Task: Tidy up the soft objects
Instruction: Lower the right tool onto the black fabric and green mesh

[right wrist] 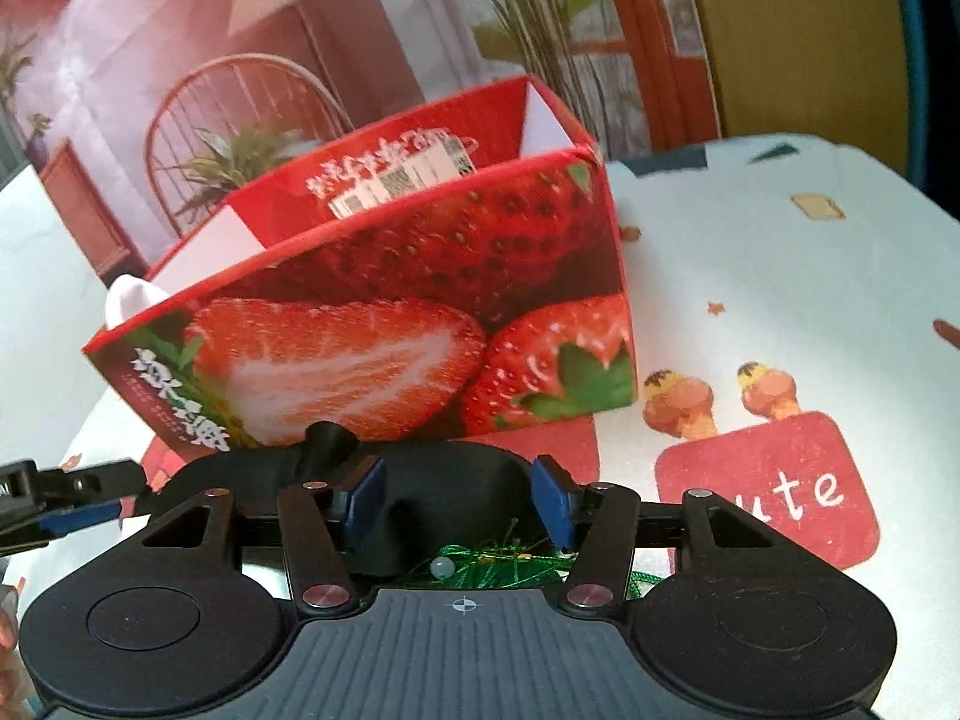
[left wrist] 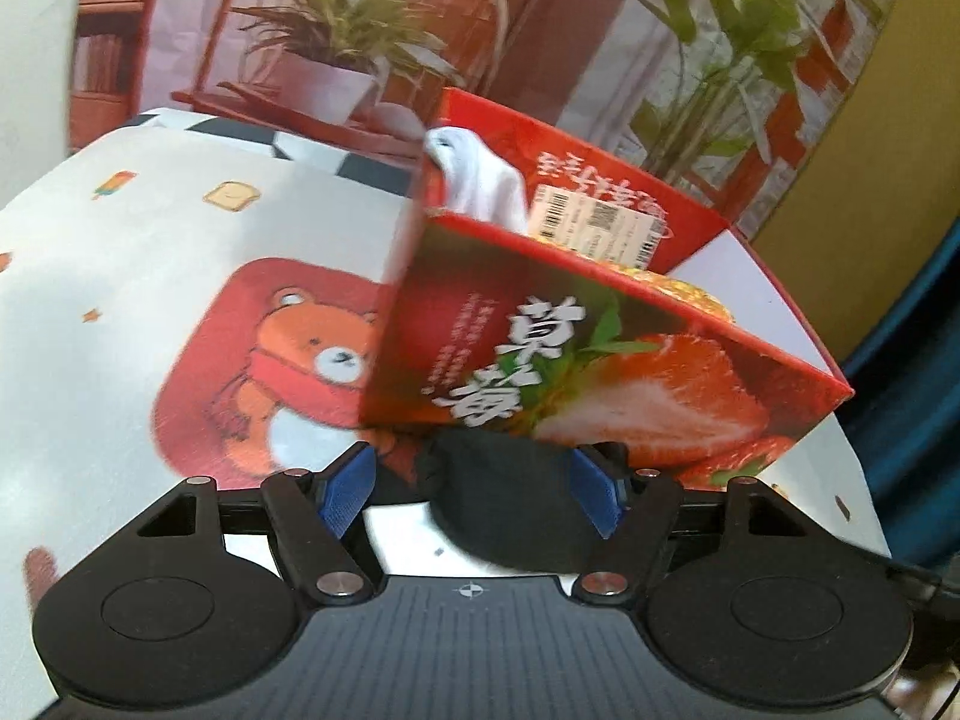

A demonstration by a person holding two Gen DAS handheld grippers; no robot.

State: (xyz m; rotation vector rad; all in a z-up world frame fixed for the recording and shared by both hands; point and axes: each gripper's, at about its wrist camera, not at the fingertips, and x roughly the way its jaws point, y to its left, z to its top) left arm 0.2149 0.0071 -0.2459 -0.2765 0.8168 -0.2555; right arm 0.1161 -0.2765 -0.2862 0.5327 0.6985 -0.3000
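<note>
A black soft cloth point(left wrist: 504, 504) lies on the table just in front of a red strawberry-printed box point(left wrist: 600, 360). My left gripper point(left wrist: 471, 492) straddles it. The cloth rests against the right pad, and bare table shows beside the left pad, so the jaws stand open. In the right wrist view the same black cloth point(right wrist: 450, 480) fills the gap of my right gripper point(right wrist: 459, 495) and touches both blue pads. A white sock point(left wrist: 486, 180) pokes out of the box point(right wrist: 390, 300) at its far corner.
A cartoon-printed tablecloth point(right wrist: 780, 276) covers the table. A green tassel with a pale bead point(right wrist: 498, 564) lies under the right gripper. One finger point(right wrist: 78, 517) of the left gripper shows at the left edge. A printed backdrop stands behind the box.
</note>
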